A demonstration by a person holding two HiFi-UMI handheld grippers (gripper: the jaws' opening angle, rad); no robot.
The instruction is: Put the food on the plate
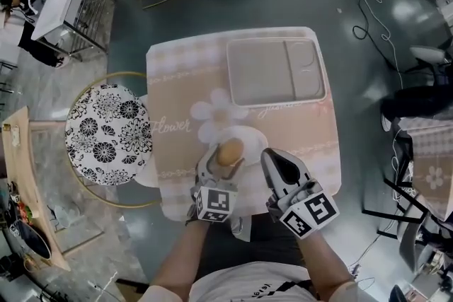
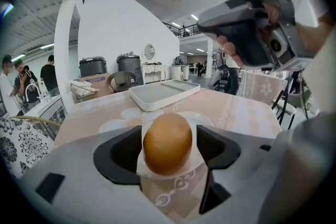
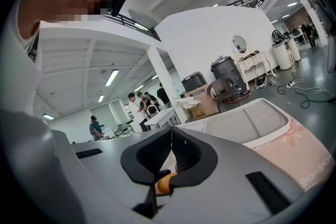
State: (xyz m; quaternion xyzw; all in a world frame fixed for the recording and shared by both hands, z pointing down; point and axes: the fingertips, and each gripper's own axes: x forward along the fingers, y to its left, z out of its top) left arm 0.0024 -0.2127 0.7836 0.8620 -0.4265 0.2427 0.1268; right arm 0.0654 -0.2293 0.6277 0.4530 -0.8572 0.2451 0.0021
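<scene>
A brown round bun (image 1: 230,151) sits between the jaws of my left gripper (image 1: 225,158), which is shut on it. It is held just over the near rim of a small white plate (image 1: 249,137) on the pink tablecloth. In the left gripper view the bun (image 2: 168,143) fills the gap between both dark pads, and the plate (image 2: 205,119) shows behind it. My right gripper (image 1: 274,159) hovers to the right of the plate, raised, jaws shut and empty. In the right gripper view its tips (image 3: 171,132) meet, and a sliver of the bun (image 3: 165,184) shows below them.
A grey compartment tray (image 1: 276,70) lies at the table's far right, also visible as the tray (image 2: 163,94) in the left gripper view. A stool with a black-and-white floral cushion (image 1: 107,134) stands by the table's left edge. Cables (image 1: 368,3) trail on the floor at the far right.
</scene>
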